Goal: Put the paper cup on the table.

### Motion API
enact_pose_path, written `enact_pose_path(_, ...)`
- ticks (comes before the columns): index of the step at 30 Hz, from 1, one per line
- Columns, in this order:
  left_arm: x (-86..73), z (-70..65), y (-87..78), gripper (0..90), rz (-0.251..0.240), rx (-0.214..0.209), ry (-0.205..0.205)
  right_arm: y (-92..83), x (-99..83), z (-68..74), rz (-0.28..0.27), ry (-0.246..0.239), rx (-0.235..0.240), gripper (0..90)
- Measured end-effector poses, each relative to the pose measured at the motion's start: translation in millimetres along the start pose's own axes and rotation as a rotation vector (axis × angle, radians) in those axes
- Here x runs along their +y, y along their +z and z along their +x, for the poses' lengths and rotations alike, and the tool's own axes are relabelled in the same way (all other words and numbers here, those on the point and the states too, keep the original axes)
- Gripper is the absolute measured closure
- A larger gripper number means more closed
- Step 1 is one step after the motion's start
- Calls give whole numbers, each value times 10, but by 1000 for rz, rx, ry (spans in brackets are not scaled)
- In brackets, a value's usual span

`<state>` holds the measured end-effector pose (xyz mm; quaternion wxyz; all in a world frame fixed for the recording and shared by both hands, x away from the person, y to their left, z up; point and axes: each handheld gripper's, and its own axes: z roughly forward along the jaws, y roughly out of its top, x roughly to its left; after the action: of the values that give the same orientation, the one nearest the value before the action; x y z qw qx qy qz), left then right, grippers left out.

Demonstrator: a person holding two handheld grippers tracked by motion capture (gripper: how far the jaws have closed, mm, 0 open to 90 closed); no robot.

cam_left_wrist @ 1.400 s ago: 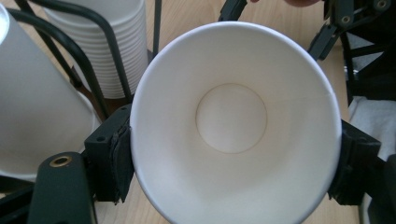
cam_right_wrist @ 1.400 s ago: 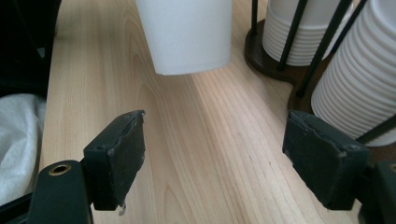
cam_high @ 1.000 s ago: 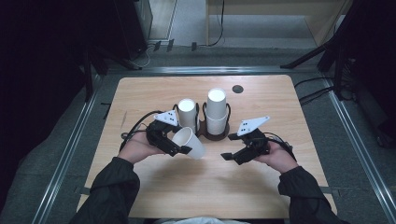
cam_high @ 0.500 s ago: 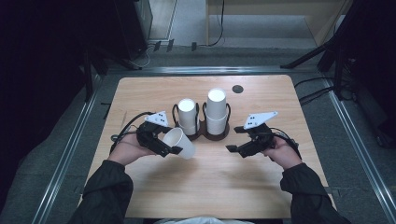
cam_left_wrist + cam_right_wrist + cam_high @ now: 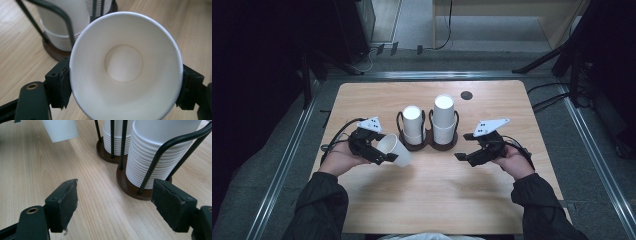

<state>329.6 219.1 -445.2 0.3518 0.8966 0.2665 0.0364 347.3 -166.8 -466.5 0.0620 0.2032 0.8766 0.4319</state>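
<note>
Table evenly lit, surroundings dark; close views sharp.

Both forearms wear dark, near-black long sleeves. The left gripper and right gripper are black, each topped with a grey three-cornered plate and trailing a black cable. Worn black pads line the blocky jaws; a brass-ringed hole sits beneath one.

surface: light wood-grain rectangular worktop | on it: dark brown double-round wooden base with black wire uprights, stood centre-back | in the holder: two stacks of white paper cups, right stack taller | also: small round black disc near far right edge
</note>
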Motion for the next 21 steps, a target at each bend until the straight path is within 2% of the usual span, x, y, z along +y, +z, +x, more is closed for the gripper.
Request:
enact_pose_path(11, -102, 181, -132, 191, -20, 38, -49, 35, -32, -38, 12, 13, 1, 215)
enact_pose_path(15, -135, 246, -185, 191, -17, 53, -67, 44, -41, -35, 19, 10, 0, 215)
enact_pose_path(16, -149, 260, -217, 191, -13, 71, -63, 43, -45, -32, 20, 11, 1, 215)
enact_pose_path(21, -176, 314, -264, 191, -13, 84, -82, 44, -64, -32, 26, 6, -1, 215)
